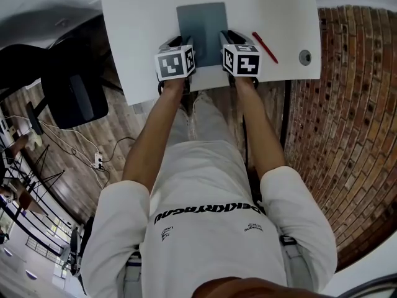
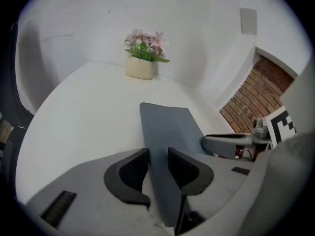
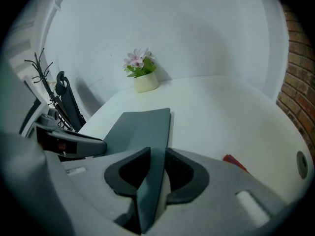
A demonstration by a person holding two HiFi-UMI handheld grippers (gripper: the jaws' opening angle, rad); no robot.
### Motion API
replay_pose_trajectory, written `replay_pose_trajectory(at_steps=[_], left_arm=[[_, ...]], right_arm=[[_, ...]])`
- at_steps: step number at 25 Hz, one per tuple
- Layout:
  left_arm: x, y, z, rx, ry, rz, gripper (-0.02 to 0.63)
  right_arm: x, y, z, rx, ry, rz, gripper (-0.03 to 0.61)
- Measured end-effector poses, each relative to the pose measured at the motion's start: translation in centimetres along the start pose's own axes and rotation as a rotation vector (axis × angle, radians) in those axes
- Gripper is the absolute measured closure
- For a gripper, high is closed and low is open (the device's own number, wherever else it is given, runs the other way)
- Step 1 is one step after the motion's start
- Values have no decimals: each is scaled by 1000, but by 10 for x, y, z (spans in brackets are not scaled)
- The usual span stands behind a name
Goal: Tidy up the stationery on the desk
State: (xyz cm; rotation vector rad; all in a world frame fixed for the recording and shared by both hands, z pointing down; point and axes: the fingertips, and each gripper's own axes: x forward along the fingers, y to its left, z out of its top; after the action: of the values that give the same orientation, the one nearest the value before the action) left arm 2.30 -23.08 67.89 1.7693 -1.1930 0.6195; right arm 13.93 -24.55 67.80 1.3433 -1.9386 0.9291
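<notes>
The notebook, grey-covered, sits in the middle of the white desk, its near edge toward the person. Both grippers have hold of that near edge. The left gripper is clamped on the notebook's left corner, with the grey cover filling the gap between its dark pads. The right gripper is clamped on the right corner, where a strip of white pages shows under the cover between the pads. The rest of the notebook stretches away from the jaws over the desk. A red pen lies slanted just to the right of the right gripper, apart from the notebook. Further right is a round cable hole. A small pot of pink flowers stands at the desk's far edge by the wall.
</notes>
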Motion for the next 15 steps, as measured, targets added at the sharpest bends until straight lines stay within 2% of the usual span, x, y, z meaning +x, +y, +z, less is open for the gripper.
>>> replay_pose_trajectory(at_steps=[8, 15], left_arm=[[2, -3, -2, -25, -9, 3, 489], [-3, -3, 0, -15, -25, 1, 491]], right_arm=[[1, -1, 2, -15, -4, 13, 486], [-4, -3, 4, -18, -11, 17, 486]])
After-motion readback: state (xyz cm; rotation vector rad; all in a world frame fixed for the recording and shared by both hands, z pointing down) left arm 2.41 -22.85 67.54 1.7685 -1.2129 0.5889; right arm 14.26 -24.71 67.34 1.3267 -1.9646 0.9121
